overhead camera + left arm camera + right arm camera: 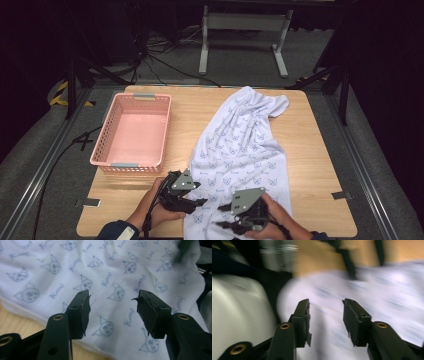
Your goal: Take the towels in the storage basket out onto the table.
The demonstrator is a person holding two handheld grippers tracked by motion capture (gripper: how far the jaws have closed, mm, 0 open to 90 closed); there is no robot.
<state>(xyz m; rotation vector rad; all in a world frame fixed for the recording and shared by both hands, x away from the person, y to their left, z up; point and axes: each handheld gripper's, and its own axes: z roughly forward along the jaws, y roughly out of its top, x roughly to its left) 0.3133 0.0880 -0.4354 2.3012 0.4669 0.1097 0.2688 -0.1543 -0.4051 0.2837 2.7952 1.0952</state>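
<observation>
Though blurred rightward, cloth (120, 277) print sharp.

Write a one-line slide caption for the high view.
Two open grippers, left and right, hover over the near end of a printed white cloth beside a pink basket.

The cloth (240, 150) lies on the table (315, 150), running from the far edge to the near edge, right of centre. The basket (132, 132) stands on the table's left half, just beside the cloth. The left gripper (200, 202) and right gripper (224, 215) sit over the cloth's near end, side by side.
</observation>
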